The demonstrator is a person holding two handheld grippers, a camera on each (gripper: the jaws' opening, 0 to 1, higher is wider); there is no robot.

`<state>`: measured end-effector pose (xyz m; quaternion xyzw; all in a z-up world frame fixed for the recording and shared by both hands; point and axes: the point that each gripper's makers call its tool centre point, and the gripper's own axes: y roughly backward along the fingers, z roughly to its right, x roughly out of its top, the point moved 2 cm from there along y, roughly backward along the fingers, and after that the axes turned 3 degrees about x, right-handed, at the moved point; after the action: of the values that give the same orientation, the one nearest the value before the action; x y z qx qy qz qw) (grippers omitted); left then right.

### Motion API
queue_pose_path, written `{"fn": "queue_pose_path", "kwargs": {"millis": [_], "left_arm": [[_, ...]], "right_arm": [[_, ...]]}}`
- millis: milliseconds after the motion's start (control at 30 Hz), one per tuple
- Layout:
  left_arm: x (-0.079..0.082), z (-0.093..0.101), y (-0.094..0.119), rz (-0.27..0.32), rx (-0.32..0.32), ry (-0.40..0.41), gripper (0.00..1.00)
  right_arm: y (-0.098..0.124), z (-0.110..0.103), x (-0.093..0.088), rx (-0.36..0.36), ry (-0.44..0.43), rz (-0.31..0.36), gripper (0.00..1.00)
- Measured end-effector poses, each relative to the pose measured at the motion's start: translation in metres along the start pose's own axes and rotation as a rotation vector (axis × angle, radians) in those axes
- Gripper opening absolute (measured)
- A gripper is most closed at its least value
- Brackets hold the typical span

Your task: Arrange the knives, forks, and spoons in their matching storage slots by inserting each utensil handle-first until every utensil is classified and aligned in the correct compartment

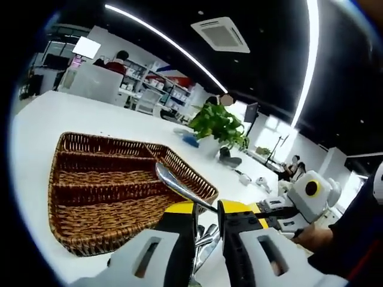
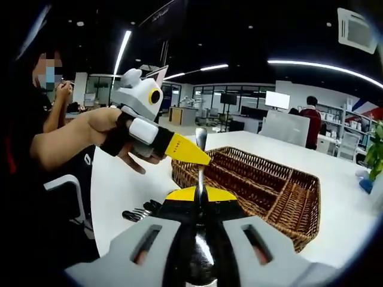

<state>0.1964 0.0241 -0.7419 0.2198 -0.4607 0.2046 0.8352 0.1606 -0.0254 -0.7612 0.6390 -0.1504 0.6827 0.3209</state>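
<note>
Step in hand: I judge this to be carrying a spoon to the tray for a handle-first insert.
Right tongs (image 2: 200, 200): clamped on a shiny steel spoon (image 2: 200, 179) by its bowl end, the slim handle pointing away from me toward the tray. Good for handle-first.
Left tongs (image 1: 203, 224): the steel spoon (image 1: 176, 185) crosses between the yellow-tipped jaws, but I cannot tell whether they are pressing on it.
Tray: a brown woven wicker tray with long divided slots (image 1: 72, 221) sits on the white table (image 1: 36, 125), left of the left tongs; its slots look empty from here.
Remaining utensils: a small heap of steel cutlery (image 2: 139, 213) lies on the table just near of the tray.
How I'd do it well: line the handle with one slot's long axis, lower it shallow — not steep — so the tip slides along the weave rather than catching.
Risk: the polished bowl may twist in the grip.
</note>
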Motion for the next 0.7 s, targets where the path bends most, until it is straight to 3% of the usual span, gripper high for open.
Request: {"fn": "queue_pose_path", "kwargs": {"millis": [300, 700], "left_arm": [[0.011, 0.018, 0.001, 0.045, -0.102, 0.065, 0.03], [0.011, 0.02, -0.001, 0.052, -0.094, 0.067, 0.01]], "right_arm": [[-0.002, 0.001, 0.0, -0.004, 0.007, -0.005, 0.01], [-0.007, 0.004, -0.003, -0.007, -0.009, -0.009, 0.02]]}}
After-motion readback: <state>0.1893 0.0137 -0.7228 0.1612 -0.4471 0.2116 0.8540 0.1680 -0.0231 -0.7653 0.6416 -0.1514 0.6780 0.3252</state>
